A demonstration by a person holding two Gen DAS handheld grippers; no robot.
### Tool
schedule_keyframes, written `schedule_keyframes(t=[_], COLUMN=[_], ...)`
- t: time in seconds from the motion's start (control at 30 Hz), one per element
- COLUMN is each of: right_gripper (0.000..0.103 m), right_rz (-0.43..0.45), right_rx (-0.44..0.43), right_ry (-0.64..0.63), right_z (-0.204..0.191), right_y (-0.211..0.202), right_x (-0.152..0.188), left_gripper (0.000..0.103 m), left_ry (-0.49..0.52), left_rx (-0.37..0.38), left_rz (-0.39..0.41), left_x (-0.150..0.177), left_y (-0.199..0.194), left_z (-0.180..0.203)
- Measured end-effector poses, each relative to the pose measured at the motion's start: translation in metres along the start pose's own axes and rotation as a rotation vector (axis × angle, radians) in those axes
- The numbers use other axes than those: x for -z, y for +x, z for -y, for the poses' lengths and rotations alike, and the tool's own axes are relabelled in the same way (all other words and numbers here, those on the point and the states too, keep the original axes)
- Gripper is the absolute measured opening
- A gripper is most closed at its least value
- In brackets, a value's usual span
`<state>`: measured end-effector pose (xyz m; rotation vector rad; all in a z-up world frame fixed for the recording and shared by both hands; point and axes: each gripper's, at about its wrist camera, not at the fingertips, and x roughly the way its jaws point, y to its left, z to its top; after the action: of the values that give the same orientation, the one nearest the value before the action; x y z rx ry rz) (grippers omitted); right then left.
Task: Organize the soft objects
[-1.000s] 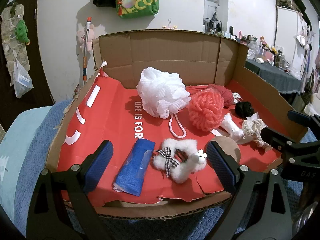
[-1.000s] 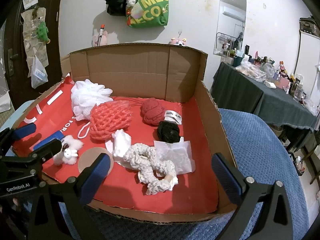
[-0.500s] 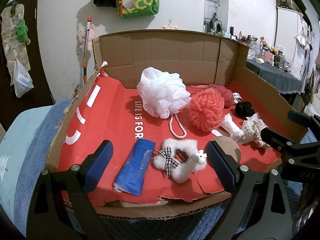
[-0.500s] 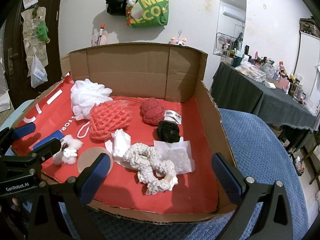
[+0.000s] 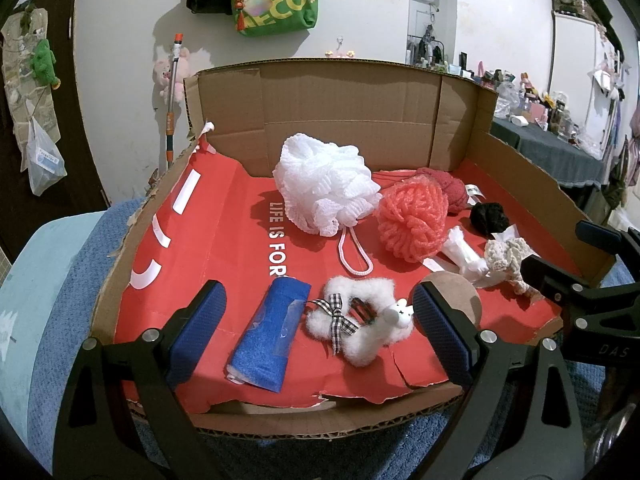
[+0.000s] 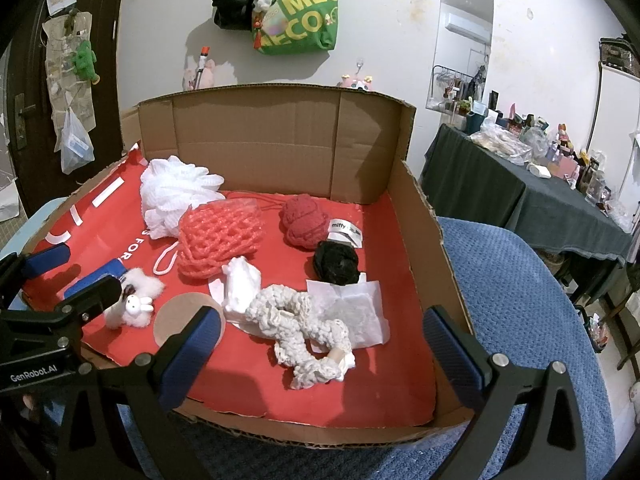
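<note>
Red paper lines the cardboard tray [image 5: 516, 160], and the soft things all lie spread over it: a white pouf [image 5: 324, 188] at the back, a coral pouf [image 5: 412, 220] touching it, a dark red ball [image 6: 304, 220] and a black scrunchie [image 6: 336, 262] behind to the right, a cream rope [image 6: 296, 320] on a white sheet, a fluffy clip [image 5: 360, 324] with a bow and a rabbit's head, and a blue roll [image 5: 270, 344] near the front edge.

Whether this spread is the sorted layout or one waiting to be sorted, the views do not settle.

Any grasp here would do best taken low and centred on the bulk of a piece, since poufs and fluff squash and slip from a shallow pinch; loose cords and the paper lining are likely to drag along.

The left gripper [image 5: 316, 322] hangs over the front edge with its jaws wide apart and empty; the clip and the blue roll lie between its fingers in view, just beyond the tips. The right gripper [image 6: 316, 344], also spread and empty, looks onto the cream rope, with the scrunchie farther back.
</note>
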<state>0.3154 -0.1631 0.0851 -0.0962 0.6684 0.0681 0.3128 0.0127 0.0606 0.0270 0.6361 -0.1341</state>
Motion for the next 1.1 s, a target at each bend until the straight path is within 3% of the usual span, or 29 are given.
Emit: schedule_keyframes(t=[1.1], right_gripper=[0.103], right_rz=[-0.001], right_rx=[0.004], right_ry=[-0.001], right_z=[0.0012], right_y=[0.0004], right_x=[0.0010], left_gripper=[0.096], left_ry=[0.001], left_rx=[-0.001], left_rz=[-0.002], left_x=[-0.0004], left_y=[0.0014], left_z=[0.0008])
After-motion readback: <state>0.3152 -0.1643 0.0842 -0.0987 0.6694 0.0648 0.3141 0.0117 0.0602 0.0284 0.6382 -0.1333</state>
